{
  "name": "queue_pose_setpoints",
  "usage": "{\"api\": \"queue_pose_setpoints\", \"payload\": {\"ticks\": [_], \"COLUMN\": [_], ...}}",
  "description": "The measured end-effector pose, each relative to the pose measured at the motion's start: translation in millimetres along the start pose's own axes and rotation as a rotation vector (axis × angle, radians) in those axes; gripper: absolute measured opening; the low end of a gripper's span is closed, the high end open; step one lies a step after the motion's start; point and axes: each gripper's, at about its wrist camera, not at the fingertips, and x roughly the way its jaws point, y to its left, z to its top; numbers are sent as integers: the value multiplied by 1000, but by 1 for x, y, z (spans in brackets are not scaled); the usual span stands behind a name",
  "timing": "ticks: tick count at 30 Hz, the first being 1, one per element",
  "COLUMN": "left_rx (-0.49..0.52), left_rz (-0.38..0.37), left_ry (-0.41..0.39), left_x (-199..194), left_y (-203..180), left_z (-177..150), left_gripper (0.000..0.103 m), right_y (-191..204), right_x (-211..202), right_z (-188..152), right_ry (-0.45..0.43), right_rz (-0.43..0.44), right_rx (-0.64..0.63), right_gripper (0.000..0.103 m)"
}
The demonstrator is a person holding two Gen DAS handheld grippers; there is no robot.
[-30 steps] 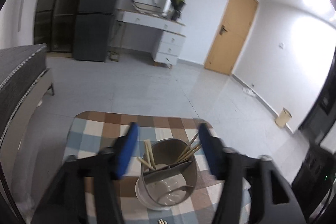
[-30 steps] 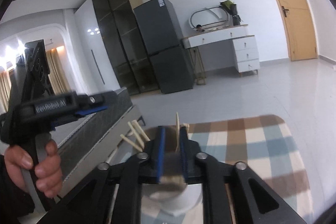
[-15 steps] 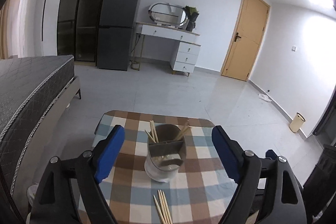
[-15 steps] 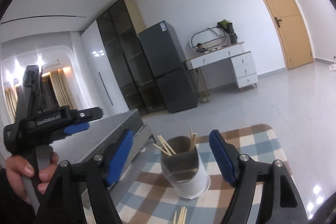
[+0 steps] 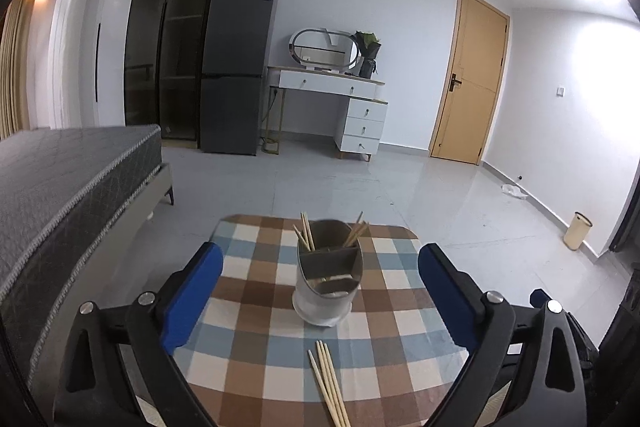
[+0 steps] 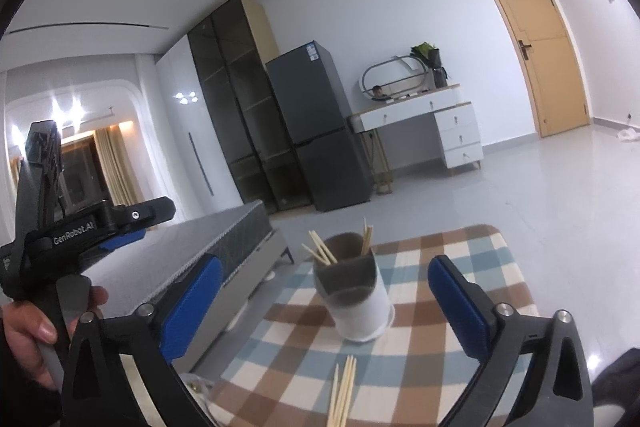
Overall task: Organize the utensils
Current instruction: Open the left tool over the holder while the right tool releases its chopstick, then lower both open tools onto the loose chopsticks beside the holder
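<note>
Both blue-padded tongs, left gripper (image 5: 320, 289) and right gripper (image 6: 324, 301), are opening wide, pinching nothing; the grey divided utensil holder (image 5: 327, 283) stands ahead between them, loose wooden chopsticks (image 5: 330, 385) nearer.

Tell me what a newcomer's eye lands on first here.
First, the grey utensil holder standing upright mid-table on the checkered tablecloth, chopsticks poking out of its back compartments. Nearer the cameras, loose chopsticks lie on the cloth. Blue-padded left tongs and right tongs frame the holder, jaws opening, nothing between them.

Matt checked cloth (image 5: 256, 311) on table; brushed-metal utensil holder (image 5: 327, 283); pale wooden chopsticks (image 5: 329, 383); glossy tiled floor (image 5: 448, 195); black plastic gripper frames, blue pads (image 5: 192, 297).
</note>
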Motion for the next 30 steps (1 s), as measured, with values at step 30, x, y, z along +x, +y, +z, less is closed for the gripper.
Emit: {"api": "queue_pose_setpoints", "payload": {"ticks": [30], "left_rx": [-144], "left_rz": [210], "left_ry": [374], "left_x": [141], "left_y": [77], "left_z": [-116], "left_gripper": [98], "right_y": [-41], "right_x": [138], "right_z": [-122], "right_ry": [644], "right_rz": [-164], "right_rx": [9], "right_gripper": [88]}}
